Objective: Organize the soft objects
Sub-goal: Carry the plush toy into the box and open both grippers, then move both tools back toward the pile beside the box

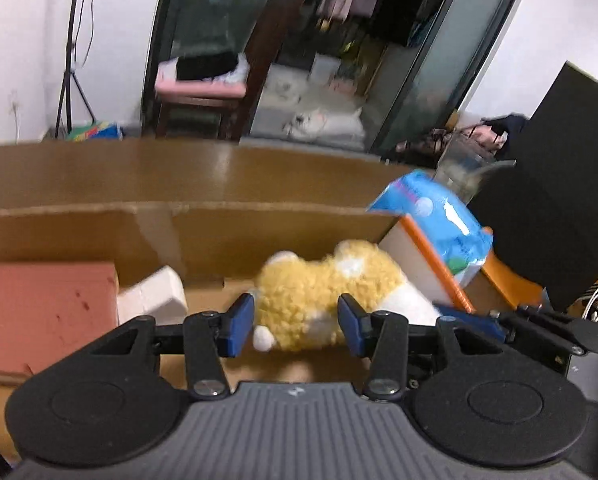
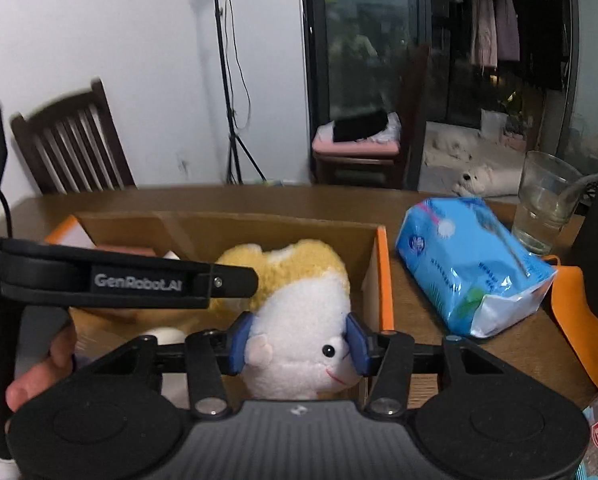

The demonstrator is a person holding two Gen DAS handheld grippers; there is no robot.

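A yellow and white plush toy (image 1: 323,292) hangs over the open cardboard box (image 1: 203,236). My left gripper (image 1: 297,324) is shut on its yellow rear end, the blue pads pressing each side. My right gripper (image 2: 299,344) is shut on the plush toy's (image 2: 299,344) white head, above the box (image 2: 227,232). The left gripper's body (image 2: 131,280) crosses the left of the right wrist view. In the box lie a pink foam block (image 1: 47,304) and a white foam block (image 1: 151,292).
A blue tissue pack (image 2: 471,264) lies on the wooden table (image 2: 419,320) right of the box, also in the left wrist view (image 1: 435,220). A glass of water (image 2: 547,204) stands behind it. A black panel (image 1: 555,220) stands at the right. A wooden chair (image 2: 71,144) is beyond the table.
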